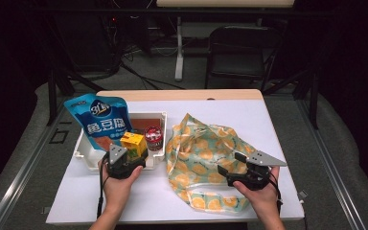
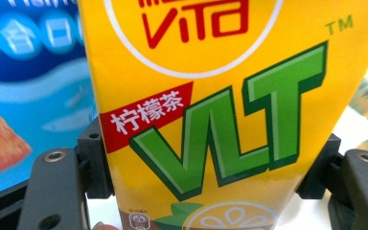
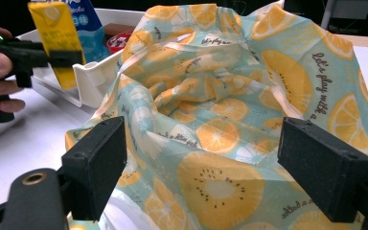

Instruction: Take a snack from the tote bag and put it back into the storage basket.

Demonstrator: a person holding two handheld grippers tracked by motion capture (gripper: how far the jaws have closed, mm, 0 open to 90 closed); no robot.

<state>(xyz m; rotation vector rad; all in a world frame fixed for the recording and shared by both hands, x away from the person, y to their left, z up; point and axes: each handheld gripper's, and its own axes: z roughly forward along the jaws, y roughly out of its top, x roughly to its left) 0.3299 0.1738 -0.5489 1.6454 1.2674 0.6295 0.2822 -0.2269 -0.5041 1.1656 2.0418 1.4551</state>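
Item: yellow lemon-tea carton (image 2: 220, 110), a smooth glossy box, is being clamped between the jaws of the left gripper (image 1: 124, 160) at lower left of the high view, over the near rim of the white plastic tray (image 1: 84, 148). The right gripper (image 1: 242, 173) is being held at lower right with jaws spread wide and empty before the soft, crumpled orange-print cloth bag (image 1: 206, 158). A shiny blue snack pouch (image 1: 100, 120) and a red-lidded cup (image 1: 154, 135) are being kept in the tray.

One yellow drink carton (image 1: 133, 143), one blue snack pouch (image 1: 98, 120), one red-lidded cup (image 1: 153, 135), one white tray (image 1: 87, 152), one orange-print cloth bag (image 1: 206, 155), two claws, left (image 1: 124, 160) and right (image 1: 235, 167), one desk (image 1: 278, 143)
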